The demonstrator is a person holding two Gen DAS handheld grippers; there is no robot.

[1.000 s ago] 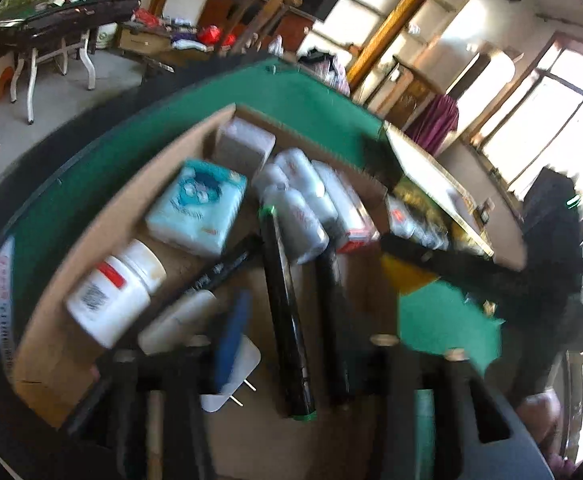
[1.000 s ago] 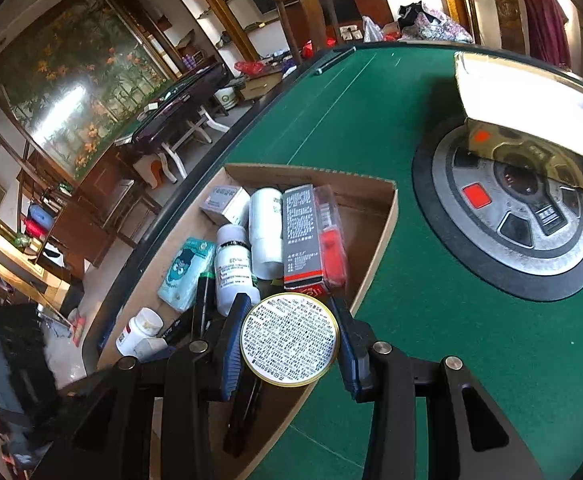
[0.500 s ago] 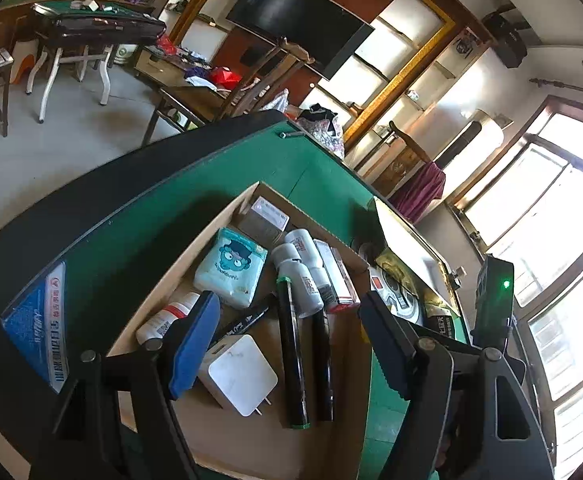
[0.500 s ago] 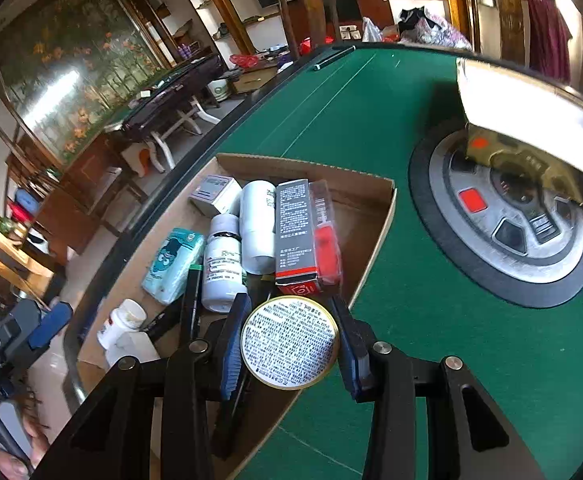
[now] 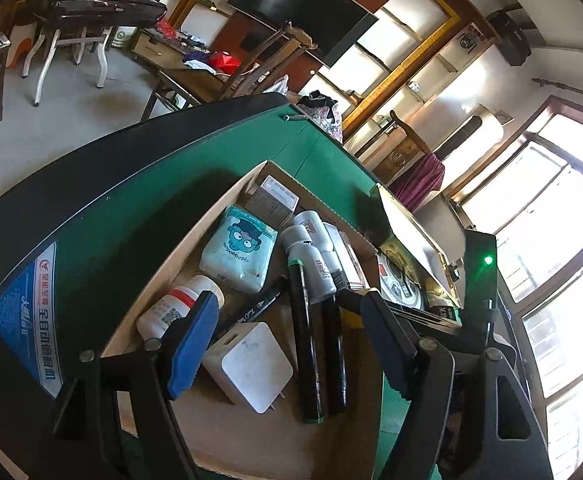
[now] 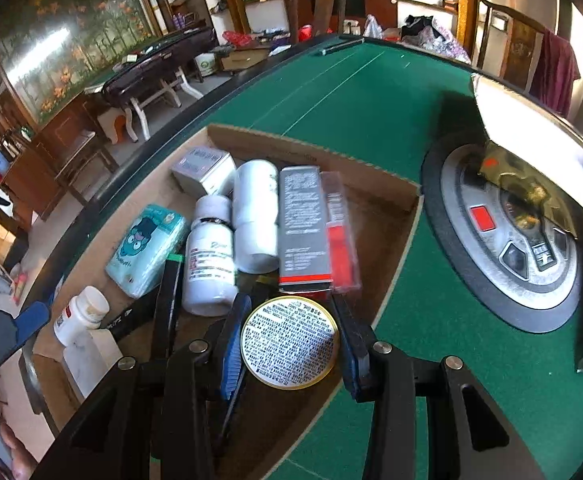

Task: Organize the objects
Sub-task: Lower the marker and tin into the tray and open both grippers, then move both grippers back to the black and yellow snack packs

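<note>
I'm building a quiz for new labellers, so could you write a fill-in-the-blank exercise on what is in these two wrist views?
1. The right tool is shut on a round ____ with a gold rim.
2. The left tool stands open above a white ____ with two metal prongs.
3. The tissue pack, the bottles and the pens lie in a ____ box.
4. The table top under the box is ____ in colour.

Missing words: tin; charger; cardboard; green

Green felt table (image 6: 371,92) — gold-rimmed tin (image 6: 289,343), white bottles (image 6: 210,256).
</note>
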